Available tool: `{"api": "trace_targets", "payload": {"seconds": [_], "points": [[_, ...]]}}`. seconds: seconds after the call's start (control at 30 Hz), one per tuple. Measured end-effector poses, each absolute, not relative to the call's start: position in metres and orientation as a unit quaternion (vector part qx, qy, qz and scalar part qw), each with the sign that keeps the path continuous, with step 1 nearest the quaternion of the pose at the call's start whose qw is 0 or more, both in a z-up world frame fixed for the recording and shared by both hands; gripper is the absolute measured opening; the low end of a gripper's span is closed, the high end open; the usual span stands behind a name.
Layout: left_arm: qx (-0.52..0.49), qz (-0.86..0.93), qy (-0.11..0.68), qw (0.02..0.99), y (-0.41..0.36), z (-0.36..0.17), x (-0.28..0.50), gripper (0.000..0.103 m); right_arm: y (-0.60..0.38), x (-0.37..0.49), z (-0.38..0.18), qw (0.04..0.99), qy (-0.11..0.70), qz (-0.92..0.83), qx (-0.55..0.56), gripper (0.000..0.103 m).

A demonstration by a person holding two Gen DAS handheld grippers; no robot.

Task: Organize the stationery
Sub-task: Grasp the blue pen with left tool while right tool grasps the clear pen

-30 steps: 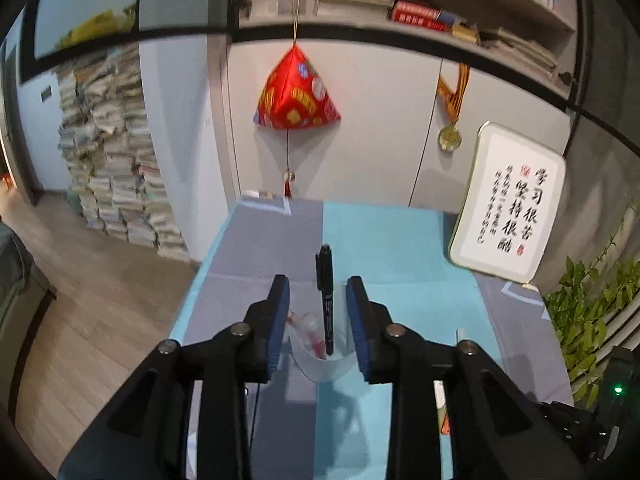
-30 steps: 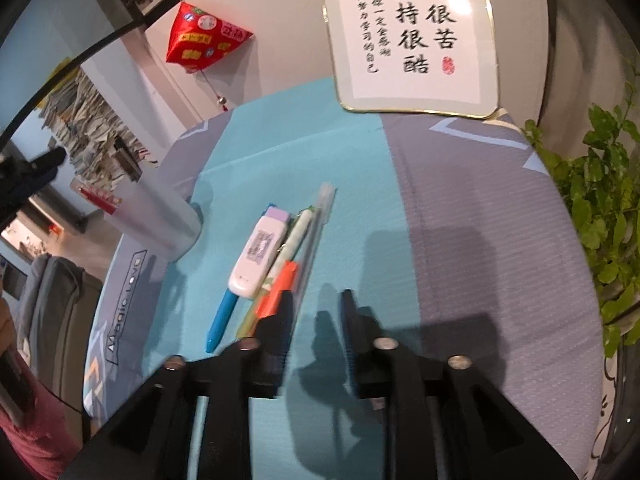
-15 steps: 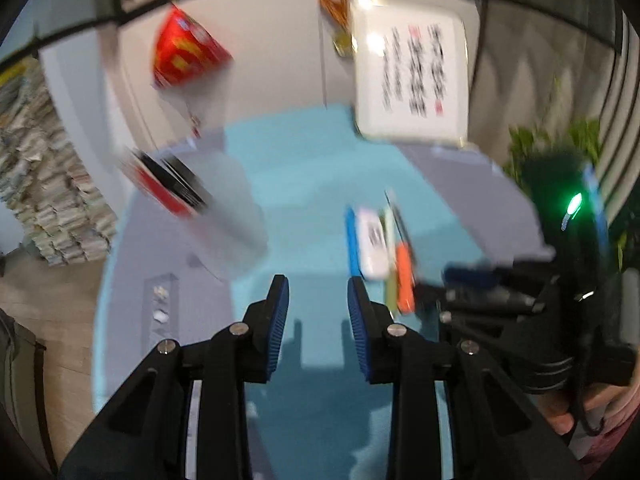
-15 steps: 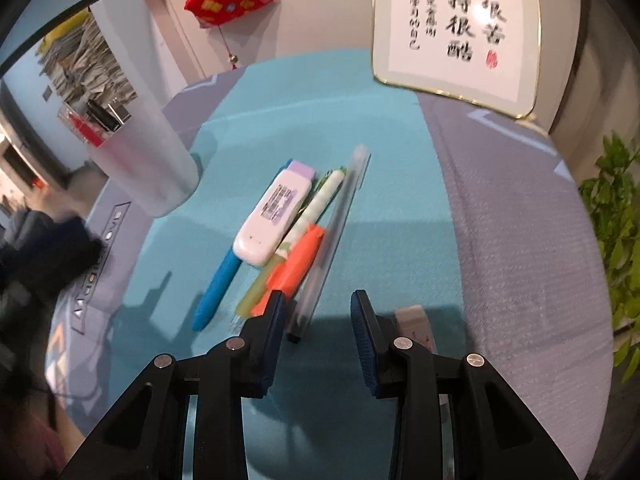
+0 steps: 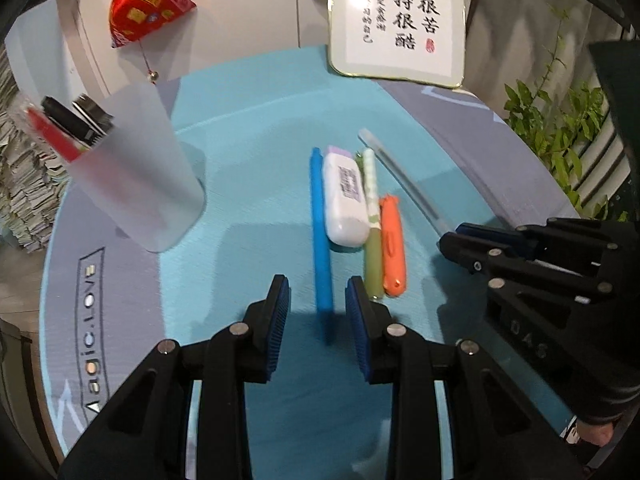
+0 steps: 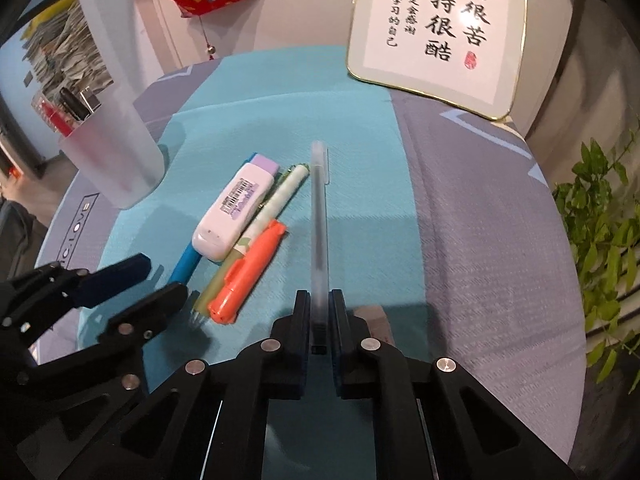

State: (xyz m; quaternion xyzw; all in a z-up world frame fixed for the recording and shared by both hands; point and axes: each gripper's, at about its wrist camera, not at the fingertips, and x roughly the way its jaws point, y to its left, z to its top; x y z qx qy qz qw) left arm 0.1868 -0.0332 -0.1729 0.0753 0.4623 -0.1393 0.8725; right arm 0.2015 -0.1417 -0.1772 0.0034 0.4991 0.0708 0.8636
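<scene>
Several pens lie side by side on the teal mat. My left gripper (image 5: 318,292) stands open low over the mat, the near end of the blue pen (image 5: 320,220) between its fingers, untouched by the pads. Beside the blue pen lie a white correction tape (image 5: 346,200), a green pen (image 5: 372,216) and an orange highlighter (image 5: 392,248). My right gripper (image 6: 319,300) is shut on the near end of the clear pen (image 6: 319,220), which points away along the mat. A frosted cup (image 5: 148,184) at the left holds a red pen and black markers.
A framed calligraphy board (image 5: 400,20) leans at the back of the table. A leafy plant (image 5: 560,148) stands off the right edge. A red ornament (image 5: 148,8) hangs on the wall. A small pale block (image 6: 374,320) lies just right of my right gripper.
My left gripper has left the cup and come down over the blue pen's end. My right gripper has closed on the clear pen, which now lies apart from the other pens.
</scene>
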Motion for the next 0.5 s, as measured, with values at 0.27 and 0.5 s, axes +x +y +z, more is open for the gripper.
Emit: {"api": "trace_targets", "payload": {"seconds": [0.27, 0.5], "points": [[0.062, -0.126, 0.472, 0.87, -0.026, -0.176, 0.183, 0.008, -0.14, 0.173, -0.169, 0.861, 0.5, 0.096, -0.009, 0.01], [0.065, -0.116, 0.48, 0.867, 0.009, -0.176, 0.139, 0.008, -0.147, 0.133, -0.173, 0.84, 0.526, 0.128, -0.04, 0.01]]}}
